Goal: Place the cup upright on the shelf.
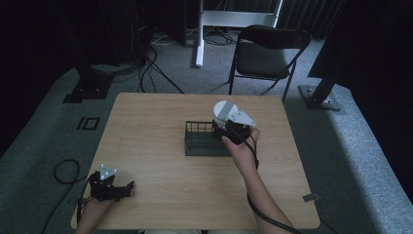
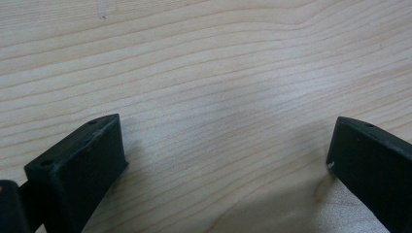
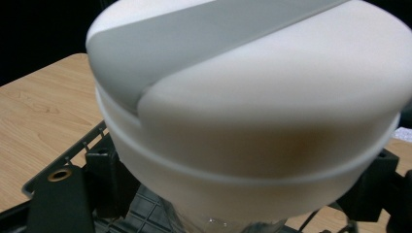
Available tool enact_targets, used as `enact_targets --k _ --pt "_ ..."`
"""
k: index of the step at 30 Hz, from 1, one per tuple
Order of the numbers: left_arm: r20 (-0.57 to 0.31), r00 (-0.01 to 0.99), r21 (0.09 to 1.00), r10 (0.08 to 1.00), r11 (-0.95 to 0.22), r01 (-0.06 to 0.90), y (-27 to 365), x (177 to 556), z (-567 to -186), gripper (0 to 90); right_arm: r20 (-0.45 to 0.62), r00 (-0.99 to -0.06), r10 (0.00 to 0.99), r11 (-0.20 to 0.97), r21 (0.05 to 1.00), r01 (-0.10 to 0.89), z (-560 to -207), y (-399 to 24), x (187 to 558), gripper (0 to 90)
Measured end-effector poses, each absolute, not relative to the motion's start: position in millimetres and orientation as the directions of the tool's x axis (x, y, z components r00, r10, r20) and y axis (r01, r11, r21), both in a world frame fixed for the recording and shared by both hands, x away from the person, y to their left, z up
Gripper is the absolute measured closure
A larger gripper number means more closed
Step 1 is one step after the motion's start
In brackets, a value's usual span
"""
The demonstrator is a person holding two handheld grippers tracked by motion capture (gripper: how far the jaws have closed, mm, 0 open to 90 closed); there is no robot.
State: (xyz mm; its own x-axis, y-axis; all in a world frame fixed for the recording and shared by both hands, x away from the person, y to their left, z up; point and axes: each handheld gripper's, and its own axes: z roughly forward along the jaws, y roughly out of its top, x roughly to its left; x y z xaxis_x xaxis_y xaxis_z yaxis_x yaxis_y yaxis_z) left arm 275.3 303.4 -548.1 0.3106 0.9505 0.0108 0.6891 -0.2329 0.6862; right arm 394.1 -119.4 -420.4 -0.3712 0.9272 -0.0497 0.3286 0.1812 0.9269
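A white round container [image 1: 224, 111] with a grey stripe across it hangs just above the right end of a black wire rack [image 1: 199, 145] at the table's middle. My right gripper [image 1: 227, 126] is shut on it from the near side. In the right gripper view the container [image 3: 252, 97] looms close, the black jaws stand at its lower left and right, and the rack [image 3: 141, 208] lies beneath. My left gripper [image 1: 128, 189] rests low at the table's front left, open; its view shows the gripper [image 2: 226, 145] with bare wood between the two jaws.
The wooden table [image 1: 151, 117] is bare apart from the rack. A black folding chair [image 1: 265, 51] stands beyond its far edge. Cables [image 1: 65, 170] lie on the grey carpet at the left, and a dark stand base [image 1: 321, 97] sits at the far right.
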Motion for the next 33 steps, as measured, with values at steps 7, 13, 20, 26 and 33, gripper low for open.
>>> enact_targets --k 7,13,20,26,33 --pt "0.010 0.310 0.686 0.951 -0.233 0.689 303.4 275.3 -548.1 0.5 -0.015 -0.373 0.928 0.160 0.919 0.360 -437.0 -115.6 403.1 18.2" --pt "0.010 0.307 0.686 0.952 -0.230 0.690 303.2 274.4 -548.1 0.5 -0.033 -0.348 0.937 0.173 0.908 0.381 -447.6 -111.4 409.8 18.2" --pt "0.010 0.308 0.685 0.951 -0.231 0.691 303.4 274.1 -548.0 0.5 -0.017 -0.339 0.941 0.166 0.894 0.416 -456.0 -108.5 412.7 18.2" --pt "0.010 0.308 0.685 0.951 -0.231 0.691 303.4 274.1 -548.0 0.5 -0.018 -0.324 0.946 0.171 0.878 0.448 -464.7 -106.5 414.3 18.2" --pt "0.010 0.308 0.685 0.951 -0.231 0.691 303.4 274.2 -548.0 0.5 -0.013 -0.319 0.948 0.174 0.858 0.484 -470.1 -103.1 416.6 18.2"
